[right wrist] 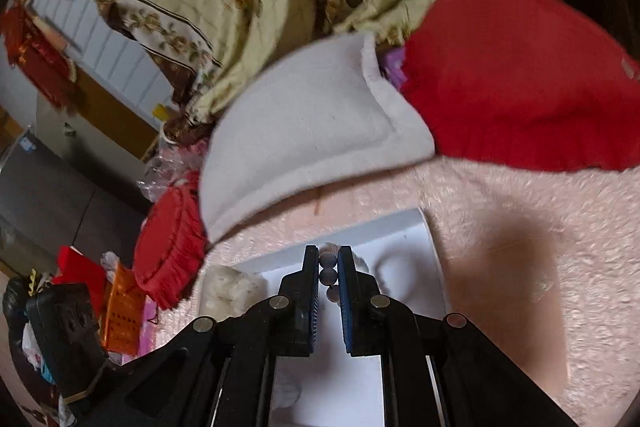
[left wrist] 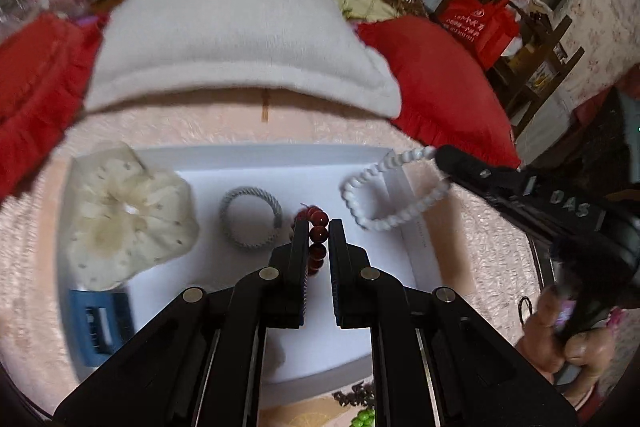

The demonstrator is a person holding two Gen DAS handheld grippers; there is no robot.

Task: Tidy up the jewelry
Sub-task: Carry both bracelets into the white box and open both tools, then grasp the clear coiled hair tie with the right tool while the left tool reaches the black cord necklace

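Left hand-held gripper [left wrist: 318, 227] clamped on red beads [left wrist: 318, 223] over tray [left wrist: 320, 163] – lower straight, free clear of grey band [left wrist: 250, 223] | right hand-held gripper [right wrist: 328, 261] pinching white beads [left wrist: 384, 195] above tray's far corner – hold steady, avoid tangling | scrunchie [left wrist: 128, 211] left

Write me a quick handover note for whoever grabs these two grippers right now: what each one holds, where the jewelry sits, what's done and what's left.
Left gripper: shut on the red bead bracelet, over the white tray.
Right gripper: shut on the white bead bracelet, which hangs above the tray's right edge.
In the tray: cream scrunchie at left, grey braided bracelet in the middle, blue box at the near left corner.
Outside, near edge: dark beads and green beads.
Done: scrunchie and grey bracelet placed.
Left: likely set both held bracelets down, then fetch the outside beads.
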